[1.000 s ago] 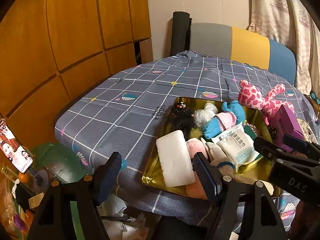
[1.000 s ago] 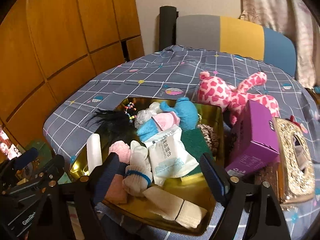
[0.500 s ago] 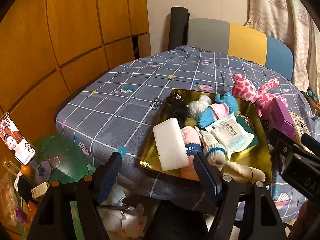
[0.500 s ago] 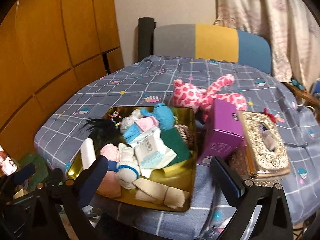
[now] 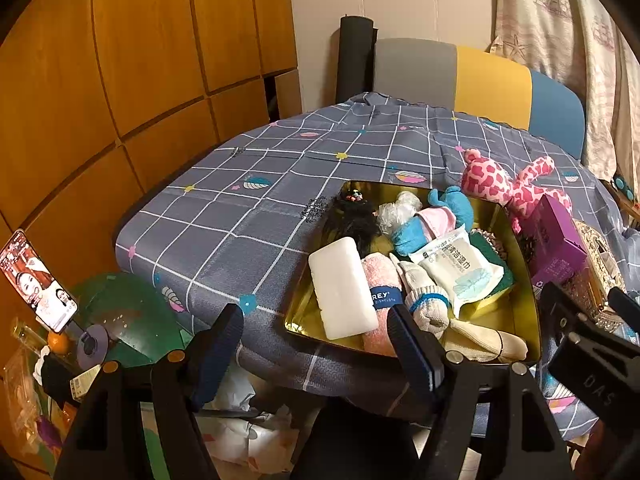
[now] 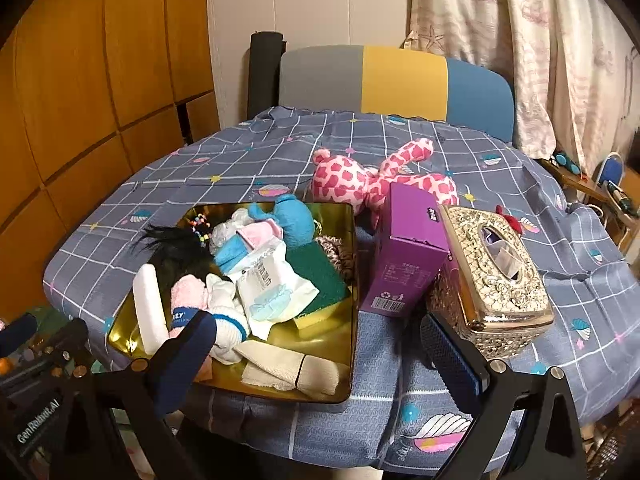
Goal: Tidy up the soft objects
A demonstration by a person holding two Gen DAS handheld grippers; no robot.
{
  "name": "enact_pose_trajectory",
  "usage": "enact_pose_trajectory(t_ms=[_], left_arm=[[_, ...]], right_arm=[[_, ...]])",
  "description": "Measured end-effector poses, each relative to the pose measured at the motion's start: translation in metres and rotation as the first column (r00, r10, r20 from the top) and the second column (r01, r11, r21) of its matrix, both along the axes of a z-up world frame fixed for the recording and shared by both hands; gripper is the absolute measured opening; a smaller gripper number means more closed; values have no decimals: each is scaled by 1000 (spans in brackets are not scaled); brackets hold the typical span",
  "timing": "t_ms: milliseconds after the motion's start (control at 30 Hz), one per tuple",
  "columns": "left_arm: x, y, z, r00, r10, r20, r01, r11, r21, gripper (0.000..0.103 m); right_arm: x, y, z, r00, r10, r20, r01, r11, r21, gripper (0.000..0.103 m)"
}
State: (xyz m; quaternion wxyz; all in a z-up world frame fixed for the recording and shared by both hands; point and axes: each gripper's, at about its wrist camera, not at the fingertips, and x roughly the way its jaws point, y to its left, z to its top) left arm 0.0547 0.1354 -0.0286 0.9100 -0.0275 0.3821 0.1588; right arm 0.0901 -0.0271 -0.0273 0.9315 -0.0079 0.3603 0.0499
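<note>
A gold tray (image 5: 524, 300) (image 6: 352, 320) sits near the front edge of the table and holds several soft things: a white sponge (image 5: 342, 288), a pink towel (image 5: 380, 276), white socks (image 6: 228, 312), a wipes pack (image 6: 272, 284), a green sponge (image 6: 316, 276), a blue and pink toy (image 6: 296, 220) and black hair (image 6: 180, 248). A pink spotted plush (image 6: 372, 180) lies on the cloth behind the tray. My left gripper (image 5: 316, 344) is open and empty, in front of the table edge. My right gripper (image 6: 320, 356) is open and empty, over the tray's front right corner.
A purple box (image 6: 404, 252) and an ornate gold tissue box (image 6: 496, 272) stand right of the tray. A grey, yellow and blue chair (image 6: 396, 84) is behind the table. Wooden panels (image 5: 120, 80) are at left. A phone (image 5: 38, 280) and clutter lie on the floor.
Both grippers have pulled back and up from the tray, so more of the table shows. The right view has swung to the right. Nothing was taken hold of.
</note>
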Motion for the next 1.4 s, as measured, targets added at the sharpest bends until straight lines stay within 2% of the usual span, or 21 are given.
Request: enact_pose_trajectory(t_ms=[600,1400], left_arm=[[-3,-7,2,1000,-22,12,22,999,24,76],[-2,-9,1,999,-40,4,39,999,11,76]], right_arm=[[2,2,-7,1000,4,-19,-4,1000,-6,103],[2,4,-8,1000,9,-20,-9,1000,-4,103]])
